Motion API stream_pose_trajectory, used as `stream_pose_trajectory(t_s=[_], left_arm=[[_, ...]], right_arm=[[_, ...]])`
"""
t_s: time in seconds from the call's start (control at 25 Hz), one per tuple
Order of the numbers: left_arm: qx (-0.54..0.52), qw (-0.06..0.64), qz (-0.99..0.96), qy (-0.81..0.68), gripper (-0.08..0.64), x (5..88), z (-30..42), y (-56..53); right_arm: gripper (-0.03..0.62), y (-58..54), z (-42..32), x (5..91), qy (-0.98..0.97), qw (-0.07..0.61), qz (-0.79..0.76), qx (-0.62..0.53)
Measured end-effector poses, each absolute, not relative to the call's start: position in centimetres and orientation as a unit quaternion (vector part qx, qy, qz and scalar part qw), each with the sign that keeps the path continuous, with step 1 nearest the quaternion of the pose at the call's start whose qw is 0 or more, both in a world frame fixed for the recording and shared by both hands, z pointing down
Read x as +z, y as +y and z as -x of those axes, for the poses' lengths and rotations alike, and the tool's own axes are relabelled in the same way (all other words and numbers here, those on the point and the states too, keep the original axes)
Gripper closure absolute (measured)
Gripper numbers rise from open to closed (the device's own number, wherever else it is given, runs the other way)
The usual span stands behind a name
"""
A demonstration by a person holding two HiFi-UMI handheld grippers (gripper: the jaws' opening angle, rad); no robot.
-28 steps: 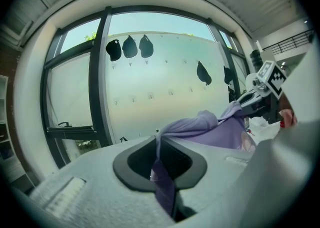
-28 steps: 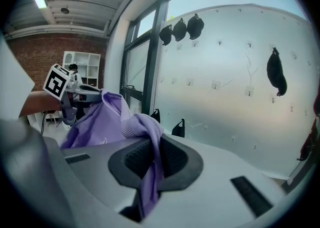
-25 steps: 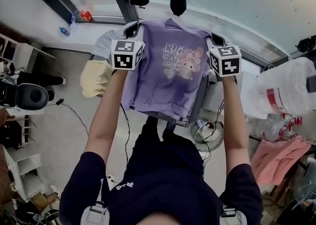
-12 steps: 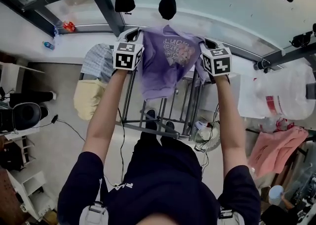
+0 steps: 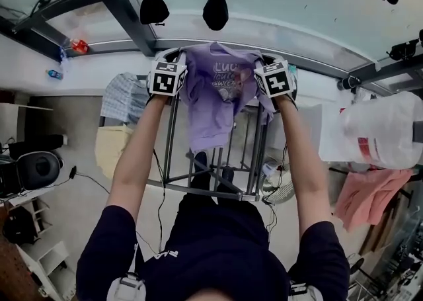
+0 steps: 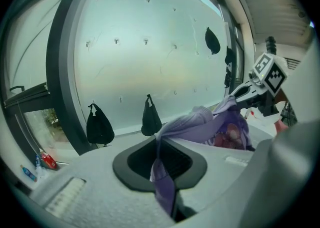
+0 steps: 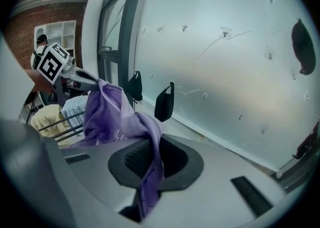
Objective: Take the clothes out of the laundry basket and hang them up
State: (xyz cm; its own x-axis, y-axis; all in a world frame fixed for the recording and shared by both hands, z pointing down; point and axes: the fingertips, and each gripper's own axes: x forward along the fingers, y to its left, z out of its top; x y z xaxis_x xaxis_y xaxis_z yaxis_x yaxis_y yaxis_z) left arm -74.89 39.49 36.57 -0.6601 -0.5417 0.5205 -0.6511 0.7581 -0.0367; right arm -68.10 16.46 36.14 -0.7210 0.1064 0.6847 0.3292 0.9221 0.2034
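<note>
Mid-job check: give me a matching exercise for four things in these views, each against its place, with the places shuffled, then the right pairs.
Things
1. purple shirt
2. black pouches
3. pink garment
4. yellow cloth

Places
A. hung on the glass wall
B. far right in the head view
C. clamped in the left gripper and right gripper
D. left of the metal rack

Pairs: 1-C, 2-A, 3-B, 4-D

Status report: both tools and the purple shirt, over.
Left tool shut on purple shirt, right tool too. Shirt spread between them at drying rack. Checked cloth hangs at rack's left.
</note>
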Motion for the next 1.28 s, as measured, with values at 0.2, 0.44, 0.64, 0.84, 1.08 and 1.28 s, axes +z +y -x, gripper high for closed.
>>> stream_pose_trajectory(t_s=[0.2, 0.44, 0.64, 0.84, 1.08, 1.28], left_arm=[[0.116, 0.282, -0.332, -0.893, 0.527, 39.9, 77.1, 38.9], [0.069, 0.297, -0.325, -0.895, 0.367, 41.8, 77.4, 39.5], [0.019, 0.279, -0.305, -0.91, 0.307, 40.8, 76.9, 41.0], [0.01, 0.258, -0.305, -0.917, 0.302, 38.7, 75.9, 41.4], [-0.001, 0.227, -0.324, -0.918, 0.298, 37.0, 71.3, 41.1], [-0.002, 0.219, -0.338, -0.915, 0.298, 37.0, 66.7, 40.7]], right_arm=[[0.568, 16.2, 70.1, 39.4, -0.911, 0.373, 0.091, -0.149], [0.371, 16.3, 70.4, 41.6, -0.922, 0.369, 0.099, -0.067], [0.323, 16.4, 69.5, 40.5, -0.934, 0.337, 0.112, -0.025], [0.323, 16.3, 68.4, 39.3, -0.938, 0.33, 0.108, -0.017], [0.324, 17.0, 64.8, 37.3, -0.952, 0.293, 0.09, 0.016], [0.324, 18.4, 60.3, 37.0, -0.958, 0.27, 0.089, 0.028]])
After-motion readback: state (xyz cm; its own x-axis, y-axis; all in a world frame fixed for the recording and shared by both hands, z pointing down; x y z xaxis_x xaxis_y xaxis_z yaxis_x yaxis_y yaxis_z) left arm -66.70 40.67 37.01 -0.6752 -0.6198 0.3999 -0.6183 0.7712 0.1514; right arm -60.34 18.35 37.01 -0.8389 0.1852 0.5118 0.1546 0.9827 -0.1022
